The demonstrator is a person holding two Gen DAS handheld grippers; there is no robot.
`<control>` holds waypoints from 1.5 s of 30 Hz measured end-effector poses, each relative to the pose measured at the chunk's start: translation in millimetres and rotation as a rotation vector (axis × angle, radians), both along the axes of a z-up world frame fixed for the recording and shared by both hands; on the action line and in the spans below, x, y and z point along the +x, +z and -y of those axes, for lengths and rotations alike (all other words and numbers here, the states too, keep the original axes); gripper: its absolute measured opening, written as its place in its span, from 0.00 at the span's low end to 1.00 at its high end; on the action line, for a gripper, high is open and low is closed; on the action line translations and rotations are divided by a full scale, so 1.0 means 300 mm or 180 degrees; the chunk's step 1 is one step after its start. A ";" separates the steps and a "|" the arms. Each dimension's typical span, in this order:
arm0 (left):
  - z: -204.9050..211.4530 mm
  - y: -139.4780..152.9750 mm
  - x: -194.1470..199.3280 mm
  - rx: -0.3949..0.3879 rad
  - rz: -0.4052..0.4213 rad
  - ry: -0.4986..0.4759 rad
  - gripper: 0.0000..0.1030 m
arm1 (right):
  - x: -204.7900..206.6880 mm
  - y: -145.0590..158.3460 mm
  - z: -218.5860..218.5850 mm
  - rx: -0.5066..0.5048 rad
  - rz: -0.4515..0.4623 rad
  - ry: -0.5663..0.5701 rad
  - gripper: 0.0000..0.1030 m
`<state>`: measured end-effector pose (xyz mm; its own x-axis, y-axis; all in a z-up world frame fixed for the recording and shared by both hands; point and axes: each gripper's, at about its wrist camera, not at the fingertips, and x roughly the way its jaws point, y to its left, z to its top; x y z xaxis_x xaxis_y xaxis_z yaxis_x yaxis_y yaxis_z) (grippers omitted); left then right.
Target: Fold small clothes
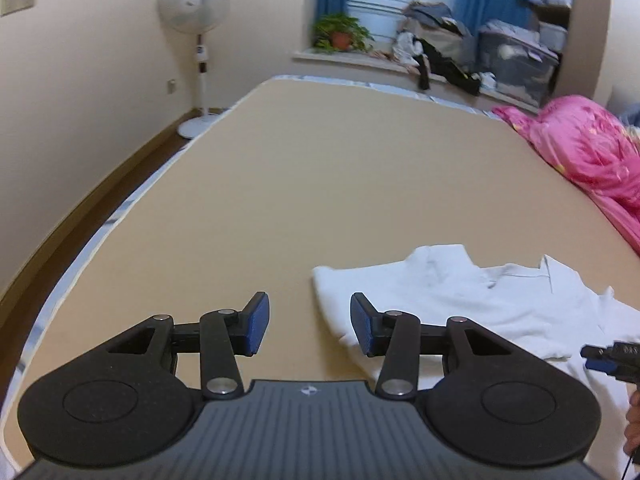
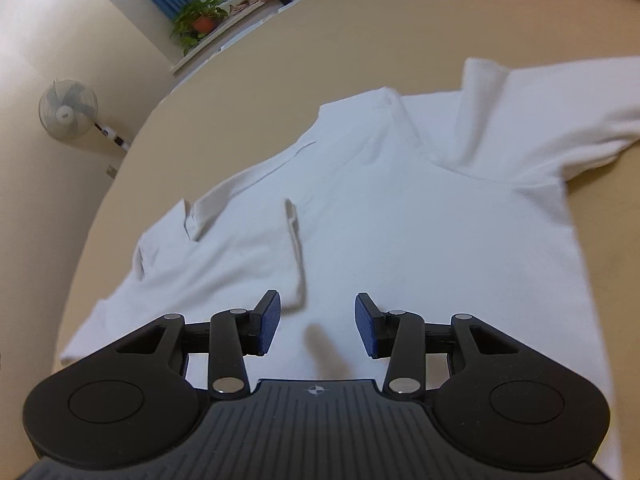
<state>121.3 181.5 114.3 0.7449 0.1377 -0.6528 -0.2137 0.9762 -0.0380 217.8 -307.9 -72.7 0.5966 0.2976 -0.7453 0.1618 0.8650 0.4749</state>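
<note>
A small white collared shirt [image 2: 400,208] lies on the tan bed surface [image 2: 380,28], its left sleeve folded in over the body and its right sleeve spread out. My right gripper [image 2: 317,326] hovers above the shirt's lower middle, open, nothing between its blue pads. In the left wrist view the same shirt [image 1: 472,300] lies at the lower right. My left gripper [image 1: 310,324] is open over the bed at the shirt's left edge, holding nothing. The tip of the right gripper [image 1: 612,358] shows at the far right edge.
A pink quilt [image 1: 592,156] is heaped on the bed's right side. A standing fan [image 1: 196,52] is by the left wall. The windowsill beyond the bed holds a potted plant [image 1: 340,34], piled clothes and a storage box [image 1: 516,64]. Brown floor runs along the bed's left edge [image 1: 112,220].
</note>
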 end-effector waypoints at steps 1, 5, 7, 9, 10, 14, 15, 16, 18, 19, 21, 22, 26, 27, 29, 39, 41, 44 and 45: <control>-0.007 -0.023 -0.044 -0.0022 0.0047 0.0037 0.49 | 0.020 -0.013 -0.013 -0.0028 -0.0003 0.0016 0.43; 0.063 -0.185 -0.054 0.0238 -0.0306 0.0018 0.47 | 0.078 -0.056 -0.113 -0.0381 0.0114 0.0226 0.43; 0.065 -0.188 -0.035 0.0257 -0.0126 -0.0069 0.48 | 0.086 -0.048 -0.180 -0.0603 0.0294 0.0452 0.10; 0.076 -0.205 0.006 0.0345 -0.0066 -0.0074 0.48 | 0.080 -0.030 -0.210 -0.0634 0.0467 0.0548 0.02; 0.068 -0.209 0.025 0.0317 -0.0064 -0.0042 0.48 | 0.075 -0.002 -0.207 -0.0667 0.0575 0.0510 0.02; 0.039 -0.250 0.114 -0.0211 -0.0038 0.0013 0.48 | 0.009 0.231 -0.051 -0.0429 0.1302 -0.0011 0.00; 0.057 -0.269 0.162 -0.0275 -0.0040 0.0003 0.48 | -0.015 0.274 -0.011 -0.0589 0.1460 -0.0123 0.00; 0.064 -0.280 0.181 -0.0318 -0.0057 -0.0024 0.48 | -0.030 0.288 0.025 -0.0832 0.1525 -0.0210 0.00; 0.099 -0.319 0.239 -0.0302 -0.0120 -0.0077 0.48 | -0.014 0.235 0.103 -0.1055 0.1224 -0.0288 0.00; 0.117 -0.344 0.263 -0.0283 -0.0144 -0.0109 0.48 | 0.001 0.195 0.139 -0.1013 0.1011 -0.0347 0.00; 0.153 -0.386 0.304 -0.0259 -0.0202 -0.0181 0.48 | 0.021 0.133 0.201 -0.0857 0.0733 -0.0555 0.00; 0.168 -0.410 0.316 -0.0271 -0.0232 -0.0231 0.49 | 0.030 0.119 0.214 -0.0773 0.0702 -0.0600 0.00; 0.201 -0.475 0.336 -0.0374 -0.0360 -0.0424 0.51 | 0.045 0.139 0.201 -0.0777 0.0840 -0.0524 0.00; 0.204 -0.492 0.342 -0.0352 -0.0405 -0.0440 0.49 | 0.037 0.162 0.197 -0.0733 0.0978 -0.0517 0.00; 0.229 -0.539 0.369 -0.0237 -0.0547 -0.0508 0.00 | 0.006 0.222 0.189 -0.0576 0.1519 -0.0422 0.00; 0.127 -0.540 0.358 -0.0513 -0.0606 -0.0238 0.01 | 0.072 0.071 0.280 -0.0839 0.0273 -0.1058 0.07; 0.153 -0.532 0.363 -0.0583 -0.0482 -0.0339 0.16 | 0.082 0.083 0.246 -0.0642 0.0462 -0.0848 0.12; 0.188 -0.555 0.361 -0.0546 -0.0542 -0.0495 0.25 | 0.113 0.046 0.195 -0.0578 0.0317 -0.0620 0.18; 0.196 -0.571 0.366 -0.0541 -0.0574 -0.0500 0.25 | 0.129 0.034 0.163 -0.0709 0.0238 -0.0585 0.22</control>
<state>231.1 122.6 -57.0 0.6183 -0.0928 -0.7804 -0.0787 0.9807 -0.1790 256.4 -356.9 -62.5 0.6811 0.0135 -0.7321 0.2971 0.9087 0.2932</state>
